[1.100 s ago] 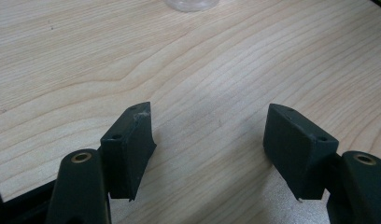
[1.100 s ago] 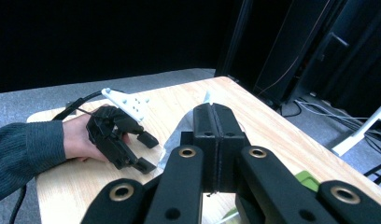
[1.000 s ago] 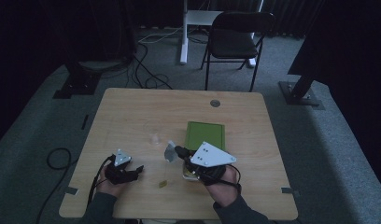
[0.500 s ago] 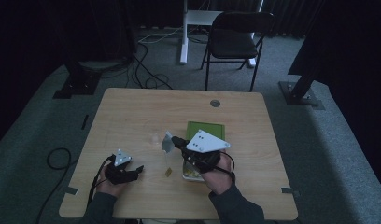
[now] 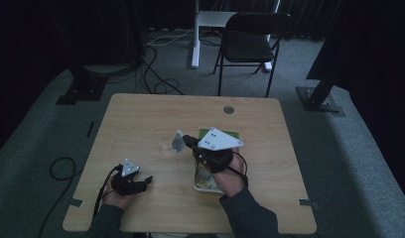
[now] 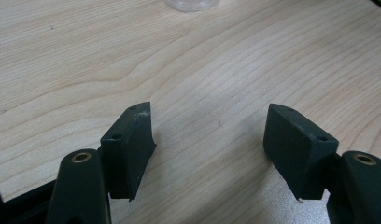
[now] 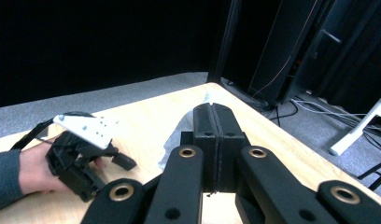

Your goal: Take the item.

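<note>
A thin, pale, crumpled piece of film or wrapper (image 5: 178, 141) hangs pinched in our right tool (image 5: 187, 140), whose jaws are clenched flat on it, lifted clear of the worktop (image 5: 141, 119) just left of the white tray (image 5: 200, 182) and the green board (image 5: 230, 134) behind it. We judge that we are in the carrying step, the wrapper apparently taken off the tray, and next need a spot to drop it and a clean release. Our left tool (image 5: 147, 179) rests released on the bare wood near the front edge, jaws wide apart and empty.
</note>
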{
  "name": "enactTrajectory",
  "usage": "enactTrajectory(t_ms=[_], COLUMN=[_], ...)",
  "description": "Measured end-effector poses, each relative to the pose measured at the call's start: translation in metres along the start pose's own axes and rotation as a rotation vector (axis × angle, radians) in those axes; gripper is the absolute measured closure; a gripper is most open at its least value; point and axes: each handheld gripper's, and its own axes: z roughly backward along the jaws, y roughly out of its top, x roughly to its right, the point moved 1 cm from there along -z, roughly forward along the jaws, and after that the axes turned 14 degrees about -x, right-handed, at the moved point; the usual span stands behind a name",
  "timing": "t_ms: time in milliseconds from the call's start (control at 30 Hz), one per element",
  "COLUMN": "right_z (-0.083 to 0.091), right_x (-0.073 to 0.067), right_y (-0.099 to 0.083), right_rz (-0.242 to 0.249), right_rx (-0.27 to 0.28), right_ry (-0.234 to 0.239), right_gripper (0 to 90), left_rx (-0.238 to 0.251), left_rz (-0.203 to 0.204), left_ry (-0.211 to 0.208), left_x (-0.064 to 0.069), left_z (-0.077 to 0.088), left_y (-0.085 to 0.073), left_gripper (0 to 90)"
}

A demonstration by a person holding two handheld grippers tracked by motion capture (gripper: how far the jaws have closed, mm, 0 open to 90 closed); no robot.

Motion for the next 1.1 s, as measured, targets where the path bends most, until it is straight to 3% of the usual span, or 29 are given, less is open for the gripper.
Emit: enactTrajectory(t_ms=[1100], right_z=[-0.04], right_x=[0.021], right_y=[0.029], right_rz=[-0.014], right_rx=[-0.005], right_ry=[-0.023], right_gripper=[90.0], left_rx=[-0.001], left_rz=[0.001], left_ry=[0.0], left_x=[0.0], left_z=[0.0], left_y=[0.0], left_gripper=[34.2])
